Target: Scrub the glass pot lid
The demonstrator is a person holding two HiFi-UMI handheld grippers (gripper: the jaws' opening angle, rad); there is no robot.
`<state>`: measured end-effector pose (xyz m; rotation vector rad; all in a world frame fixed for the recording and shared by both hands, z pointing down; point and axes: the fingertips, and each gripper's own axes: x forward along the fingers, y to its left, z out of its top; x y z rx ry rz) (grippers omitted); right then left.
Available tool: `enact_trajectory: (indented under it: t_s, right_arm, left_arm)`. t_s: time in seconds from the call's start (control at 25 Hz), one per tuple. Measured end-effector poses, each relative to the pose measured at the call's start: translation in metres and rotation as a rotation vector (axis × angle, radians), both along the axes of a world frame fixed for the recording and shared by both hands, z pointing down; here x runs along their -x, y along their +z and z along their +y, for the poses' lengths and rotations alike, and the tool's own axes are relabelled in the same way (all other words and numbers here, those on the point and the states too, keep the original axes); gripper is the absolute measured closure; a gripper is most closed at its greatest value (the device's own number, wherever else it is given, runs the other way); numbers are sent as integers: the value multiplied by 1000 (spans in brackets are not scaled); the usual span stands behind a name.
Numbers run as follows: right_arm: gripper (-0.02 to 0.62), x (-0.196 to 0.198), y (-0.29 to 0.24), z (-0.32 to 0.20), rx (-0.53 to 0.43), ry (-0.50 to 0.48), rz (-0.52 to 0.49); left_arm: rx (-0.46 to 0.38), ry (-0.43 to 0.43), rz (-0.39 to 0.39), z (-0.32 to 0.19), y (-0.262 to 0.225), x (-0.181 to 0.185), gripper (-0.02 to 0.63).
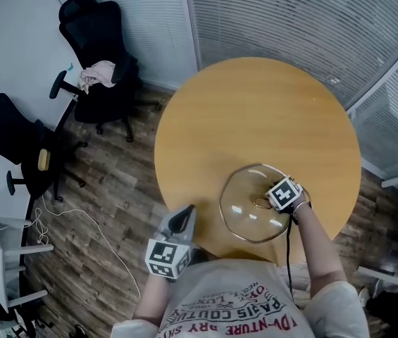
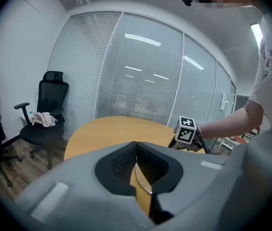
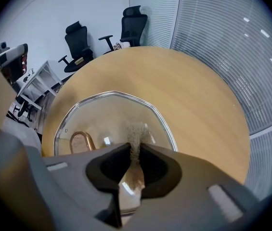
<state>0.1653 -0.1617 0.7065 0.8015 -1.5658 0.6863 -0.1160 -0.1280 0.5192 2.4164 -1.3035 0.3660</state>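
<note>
Right gripper view: the right gripper is seen clamped on a scouring pad, directly over the glass pot lid at the table's near edge; the left gripper, closed and empty, is held off-table, left.

Round table, black chair, blinds

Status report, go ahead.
Left gripper shut, empty, beside table. Right gripper shut on pad, over lid. Lid flat on table, nothing blocking.
</note>
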Motion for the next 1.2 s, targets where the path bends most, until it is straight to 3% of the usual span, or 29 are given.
enact_trajectory:
  t_s: [0.24, 0.36, 0.52, 0.64, 0.8, 1.0, 1.2]
  right_arm:
    - [537, 45, -6, -22, -92, -96, -86]
    - [537, 47, -5, -16, -45, -98, -60]
    - [537, 62, -10, -28, -81, -152, -89]
    - [537, 62, -4, -20, -19, -136, -51]
    - [537, 81, -3, -16, 19, -194, -58]
    - [537, 112, -7, -25, -28, -311, -104]
    - [537, 121, -5, -20, -25, -387, -67]
  left_arm:
    - [12, -20, -1, 2, 5, 14, 598]
    - [16, -23, 1, 2, 6, 15, 598]
    - [14, -37, 5, 3, 5, 15, 600]
    - [13, -41, 8, 4, 6, 17, 600]
    - [19, -56, 9, 5, 9, 24, 600]
    - [17, -75, 9, 5, 10, 34, 600]
    - [18, -82, 12, 9, 10, 37, 600]
